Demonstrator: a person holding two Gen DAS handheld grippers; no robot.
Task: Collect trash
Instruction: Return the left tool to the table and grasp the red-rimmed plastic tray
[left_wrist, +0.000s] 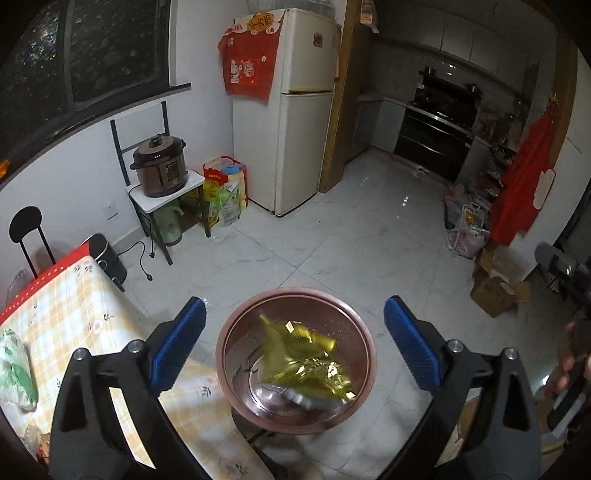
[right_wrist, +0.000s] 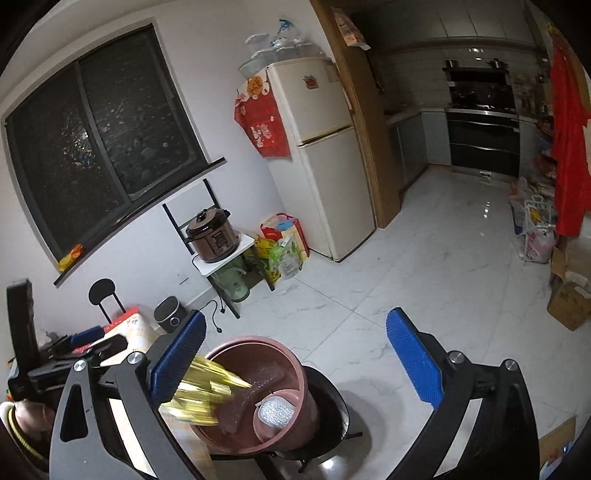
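A pink round trash bin (left_wrist: 295, 295) stands on a black chair seat beside the table. A crumpled gold foil wrapper (left_wrist: 306, 354) lies blurred inside it, over a silvery piece at the bottom. My left gripper (left_wrist: 294, 343) is open and empty, spread wide right above the bin. In the right wrist view the bin (right_wrist: 295, 373) sits below, with the gold wrapper (right_wrist: 207, 391) blurred at its left rim, beside my left blue pad (right_wrist: 177, 358). My right gripper (right_wrist: 295, 362) is open, its jaws apart over the bin. A silver foil lid (right_wrist: 275, 411) lies in the bin.
The table with a yellow checked cloth (left_wrist: 74, 317) is at left, with a plastic bag (left_wrist: 14, 373) on it. A fridge (left_wrist: 295, 110), a rice cooker on a stand (left_wrist: 160, 166), shopping bags (left_wrist: 225, 195) and cardboard boxes (left_wrist: 498, 291) stand around the white tiled floor.
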